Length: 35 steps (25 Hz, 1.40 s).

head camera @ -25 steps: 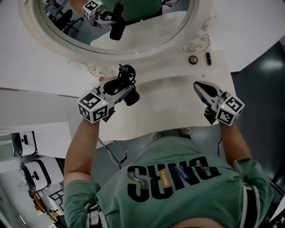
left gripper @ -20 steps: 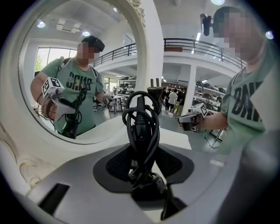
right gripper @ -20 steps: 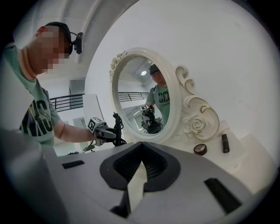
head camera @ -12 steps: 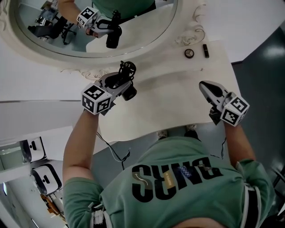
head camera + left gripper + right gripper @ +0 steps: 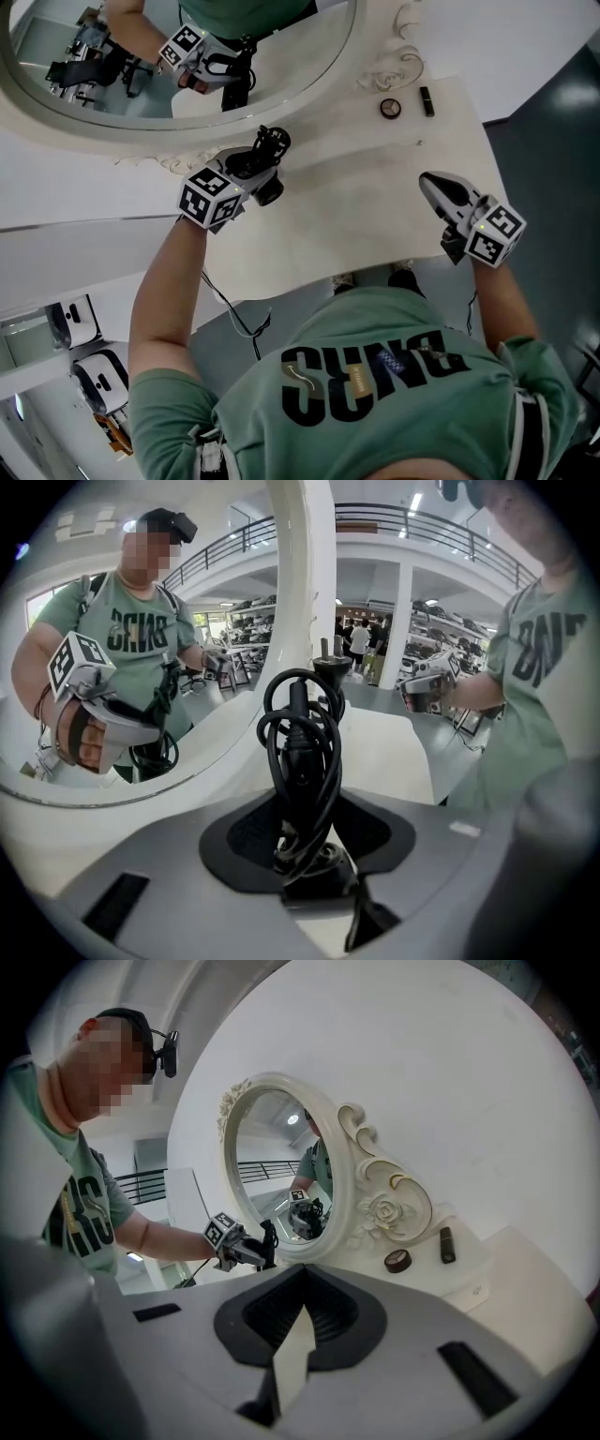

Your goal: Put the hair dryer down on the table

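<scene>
A black hair dryer (image 5: 271, 191) with its cord wound round the handle (image 5: 300, 752) sits between the jaws of my left gripper (image 5: 255, 169), which is shut on it. The dryer is held at the back left of the cream table (image 5: 356, 216), close to the mirror's base. I cannot tell whether it touches the tabletop. In the left gripper view the left gripper (image 5: 305, 808) clamps the dryer's lower part and the cord loops stand up in front. My right gripper (image 5: 433, 184) hovers over the table's right side, shut and empty, its tips (image 5: 305, 1269) meeting.
An oval mirror (image 5: 141, 56) in an ornate cream frame stands along the table's back edge and reflects the left gripper and dryer. A small round compact (image 5: 390, 109) and a dark tube (image 5: 427, 100) lie at the back right. The table's front edge is near the person's body.
The left gripper has carried the hair dryer farther back toward the mirror. The right gripper has stayed almost where it was.
</scene>
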Tool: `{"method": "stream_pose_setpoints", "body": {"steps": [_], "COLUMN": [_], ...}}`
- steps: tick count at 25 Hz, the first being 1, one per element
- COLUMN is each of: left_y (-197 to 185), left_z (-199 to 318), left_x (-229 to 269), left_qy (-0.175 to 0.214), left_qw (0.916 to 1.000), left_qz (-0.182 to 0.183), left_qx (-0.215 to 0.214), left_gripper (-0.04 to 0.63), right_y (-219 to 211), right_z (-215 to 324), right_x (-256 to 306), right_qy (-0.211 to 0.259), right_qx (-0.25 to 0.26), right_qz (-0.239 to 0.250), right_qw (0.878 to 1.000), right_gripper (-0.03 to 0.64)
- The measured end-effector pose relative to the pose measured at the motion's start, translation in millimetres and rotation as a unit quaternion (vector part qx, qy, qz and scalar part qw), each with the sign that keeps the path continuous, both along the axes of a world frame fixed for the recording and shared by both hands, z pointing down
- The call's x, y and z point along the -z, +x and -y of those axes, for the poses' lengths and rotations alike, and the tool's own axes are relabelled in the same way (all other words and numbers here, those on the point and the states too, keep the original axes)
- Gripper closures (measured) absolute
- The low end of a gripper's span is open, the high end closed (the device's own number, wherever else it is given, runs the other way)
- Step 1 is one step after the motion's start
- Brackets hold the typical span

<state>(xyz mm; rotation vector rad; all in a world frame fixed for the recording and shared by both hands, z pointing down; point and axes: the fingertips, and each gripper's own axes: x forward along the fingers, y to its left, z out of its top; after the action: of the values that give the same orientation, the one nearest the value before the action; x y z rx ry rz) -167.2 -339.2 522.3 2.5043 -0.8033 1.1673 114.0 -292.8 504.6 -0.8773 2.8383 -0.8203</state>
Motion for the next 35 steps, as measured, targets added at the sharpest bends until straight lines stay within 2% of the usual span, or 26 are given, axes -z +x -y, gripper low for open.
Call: {"method": "stream_pose_setpoints", "body": {"steps": [10, 18, 30, 35], "left_y": [14.9, 36.6, 57.4, 61.0], "left_z": [11.1, 23.6, 38.8, 42.9], "left_x": [-17.4, -38.0, -70.3, -84.5], "left_qy": [-0.015, -0.022, -0.052, -0.057], "left_qw": [0.9991, 0.9958, 0.9853, 0.9813], "left_qz": [0.03, 0.073, 0.148, 0.168], "left_qx": [-0.027, -0.05, -0.068, -0.074], "left_gripper": [0.42, 0.42, 0.42, 0.419], "right_y": [2.2, 4.7, 5.7, 7.3], "right_z": [0.3, 1.0, 2.4, 5.1], "right_x": [-5.4, -10.4, -18.5, -20.6], "right_qy": [-0.007, -0.013, -0.023, -0.025], "right_qx": [-0.001, -0.003, -0.002, -0.004], "right_qz": [0.001, 0.003, 0.006, 0.006], "right_qw": [1.0, 1.0, 1.0, 1.0], "right_gripper": [0.623, 0.623, 0.623, 0.623]}}
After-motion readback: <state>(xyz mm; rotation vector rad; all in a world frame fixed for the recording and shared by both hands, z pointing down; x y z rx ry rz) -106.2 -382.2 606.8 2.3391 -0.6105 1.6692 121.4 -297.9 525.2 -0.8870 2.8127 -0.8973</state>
